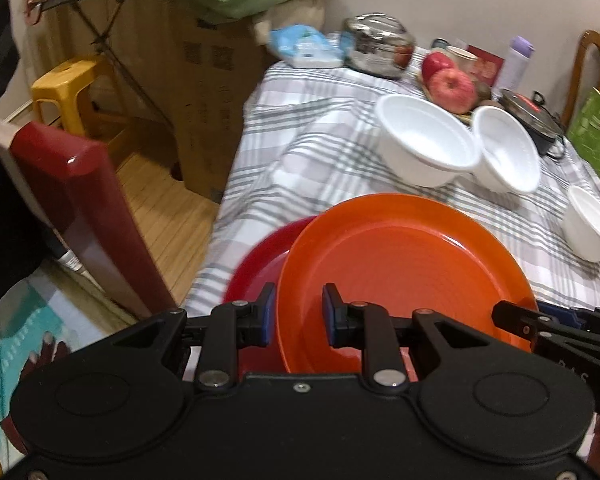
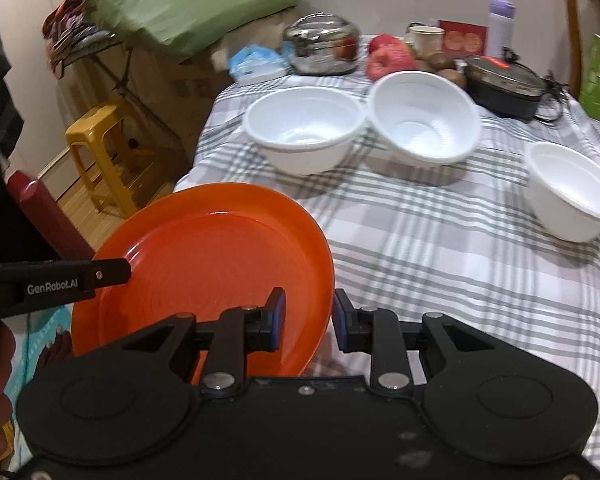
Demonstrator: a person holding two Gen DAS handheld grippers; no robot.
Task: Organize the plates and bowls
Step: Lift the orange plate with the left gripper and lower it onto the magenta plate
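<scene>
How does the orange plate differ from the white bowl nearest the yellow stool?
The orange plate is shallow and broad; the white bowl is deep with steep walls. The plate is tilted with both claws at its rim; the bowl sits upright and untouched on the checked tablecloth. Both are round and look empty.

This is somebody's home, a lived-in dining corner. The desk wears a grey plaid cloth and carries everyday clutter: apples, a shiny steel pot, a lilac bottle and an electric cooker. Cardboard boxes stand against the wall beside a yellow plastic stool, with a wooden chair at the far side and wood flooring underfoot.
</scene>
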